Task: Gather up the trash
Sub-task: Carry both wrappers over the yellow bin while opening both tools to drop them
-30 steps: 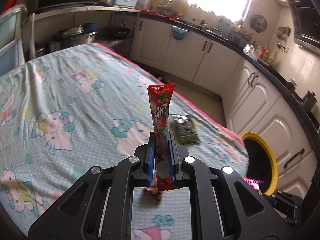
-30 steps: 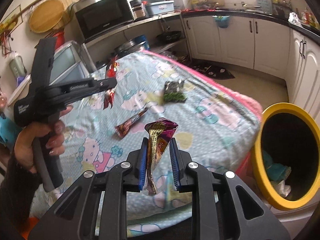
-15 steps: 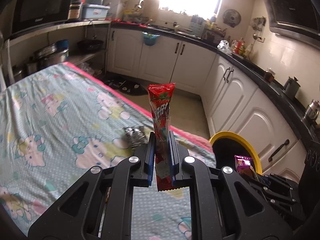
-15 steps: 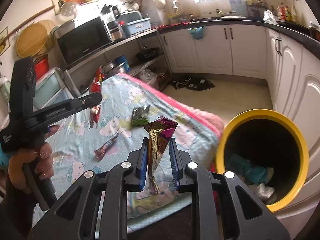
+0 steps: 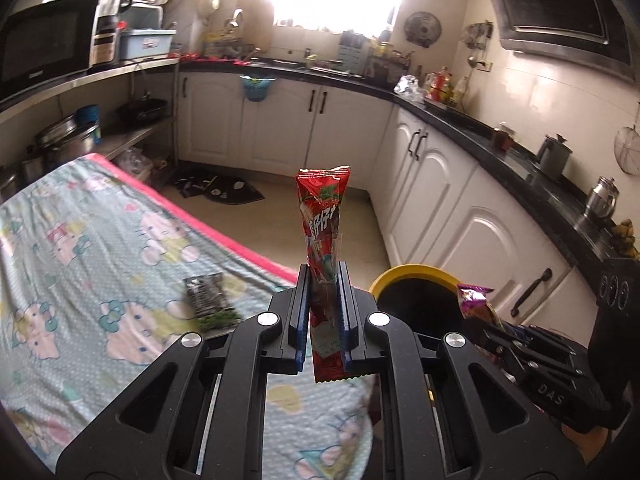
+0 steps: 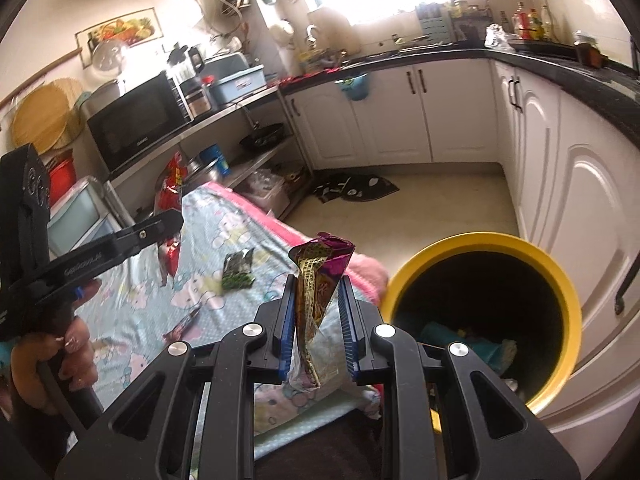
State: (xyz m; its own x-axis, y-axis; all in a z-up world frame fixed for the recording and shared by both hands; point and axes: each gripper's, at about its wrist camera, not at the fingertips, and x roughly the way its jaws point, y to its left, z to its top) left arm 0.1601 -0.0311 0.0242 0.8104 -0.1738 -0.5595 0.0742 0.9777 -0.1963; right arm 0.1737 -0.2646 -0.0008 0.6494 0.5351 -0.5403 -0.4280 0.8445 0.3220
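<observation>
My left gripper (image 5: 323, 276) is shut on a long red snack wrapper (image 5: 323, 216), held upright above the table's edge. My right gripper (image 6: 317, 286) is shut on a crumpled purple and gold wrapper (image 6: 318, 272), close to the mouth of the yellow-rimmed trash bin (image 6: 568, 300). The bin also shows in the left wrist view (image 5: 416, 272), with the purple wrapper (image 5: 474, 304) over its rim. A green and black packet (image 5: 210, 300) lies on the tablecloth; it shows in the right wrist view too (image 6: 239, 270). A small dark red wrapper (image 6: 182, 326) lies nearer on the cloth.
The table has a Hello Kitty cloth (image 5: 80, 264) with a pink border. White cabinets (image 5: 480, 240) with a black counter run along the right. A dark mat (image 6: 354, 188) lies on the floor. Some rubbish lies inside the bin (image 6: 472, 340).
Both grippers have swung right, away from the table's middle and towards the bin. The bin's mouth now looms larger in the right wrist view. Both wrappers stay gripped.
</observation>
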